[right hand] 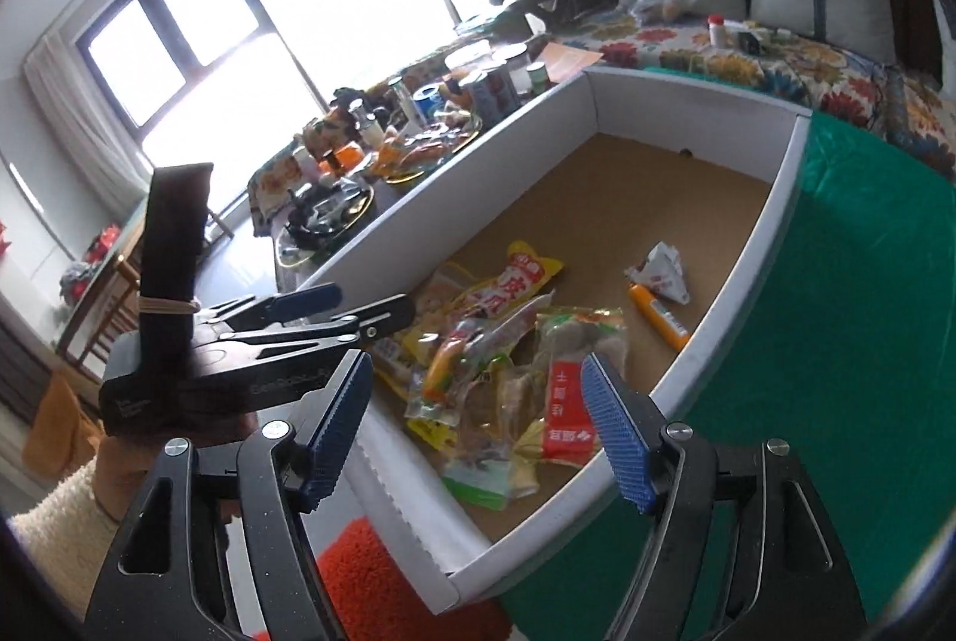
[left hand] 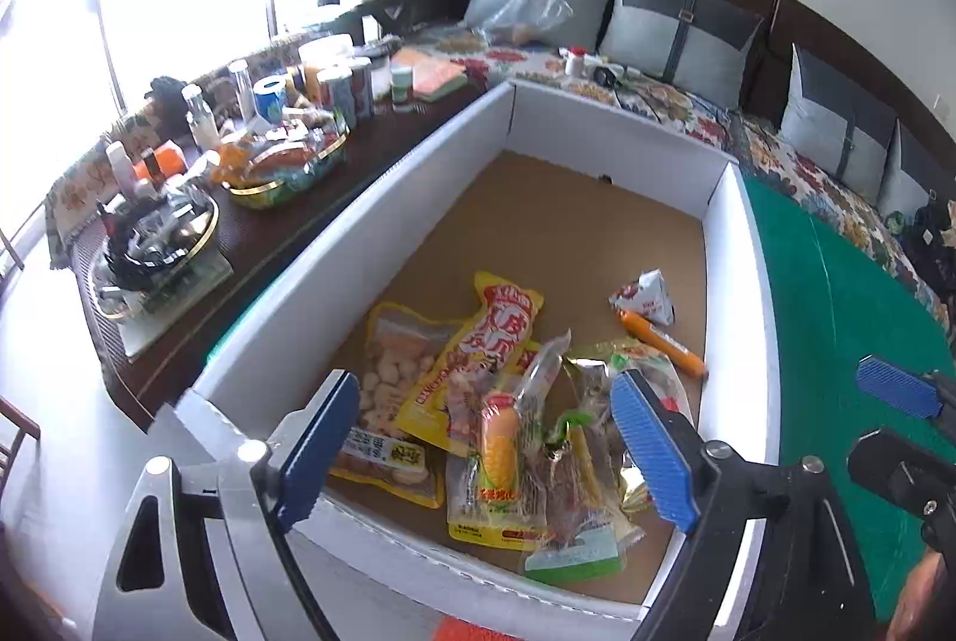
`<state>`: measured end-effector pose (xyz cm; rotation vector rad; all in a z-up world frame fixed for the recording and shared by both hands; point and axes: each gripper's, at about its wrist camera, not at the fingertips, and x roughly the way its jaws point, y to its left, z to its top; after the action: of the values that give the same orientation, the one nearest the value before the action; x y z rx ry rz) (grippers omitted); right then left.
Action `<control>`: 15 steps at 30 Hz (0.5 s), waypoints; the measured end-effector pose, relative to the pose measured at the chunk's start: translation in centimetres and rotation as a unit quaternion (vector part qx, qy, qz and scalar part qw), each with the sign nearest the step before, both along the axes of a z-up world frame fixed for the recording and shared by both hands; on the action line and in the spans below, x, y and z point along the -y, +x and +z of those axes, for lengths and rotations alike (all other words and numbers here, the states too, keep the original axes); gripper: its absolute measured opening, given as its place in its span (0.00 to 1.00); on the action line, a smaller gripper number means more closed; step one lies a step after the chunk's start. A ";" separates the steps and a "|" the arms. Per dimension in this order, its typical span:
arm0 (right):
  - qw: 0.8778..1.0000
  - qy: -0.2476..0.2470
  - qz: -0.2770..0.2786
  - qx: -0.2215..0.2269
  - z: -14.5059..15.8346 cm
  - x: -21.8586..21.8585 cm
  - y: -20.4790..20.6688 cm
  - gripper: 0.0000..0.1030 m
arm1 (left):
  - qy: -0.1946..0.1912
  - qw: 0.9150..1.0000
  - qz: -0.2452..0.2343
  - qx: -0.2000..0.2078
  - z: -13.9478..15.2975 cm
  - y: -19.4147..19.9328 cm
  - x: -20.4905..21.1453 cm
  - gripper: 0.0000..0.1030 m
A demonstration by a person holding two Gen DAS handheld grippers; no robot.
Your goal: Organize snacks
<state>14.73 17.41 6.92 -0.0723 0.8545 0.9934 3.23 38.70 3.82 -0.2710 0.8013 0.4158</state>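
Both the left tongs (left hand: 484, 444) and right tongs (right hand: 475, 420) hang released and empty above the white box (left hand: 334, 247), where the snack packets (left hand: 490, 402) lie heaped at its near end. A drop looks finished; next comes fetching another snack.

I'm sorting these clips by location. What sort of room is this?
Most likely a home living room: a long sofa with a floral cover and grey cushions, a big window, and a dark table crowded with jars and food trays. The snacks lie in a white box.
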 end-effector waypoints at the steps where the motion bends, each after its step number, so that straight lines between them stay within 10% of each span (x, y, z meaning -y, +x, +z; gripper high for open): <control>1: 1.000 -0.005 -0.008 0.020 0.5 0.6 0.0 0.82 | 0.020 1.000 0.006 0.009 0.9 -0.3 0.5 0.92; 5: 0.996 -0.041 -0.026 0.071 1.5 1.8 -0.2 0.86 | 0.082 0.995 0.032 0.049 4.1 -1.4 1.9 1.00; 15: 0.993 -0.070 -0.047 0.077 1.9 1.3 -1.5 0.86 | 0.089 0.993 0.076 0.032 5.1 -2.6 2.9 1.00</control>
<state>13.27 16.14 8.86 -0.2235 0.7790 0.8273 0.61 35.77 8.89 -0.1780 0.6772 0.6151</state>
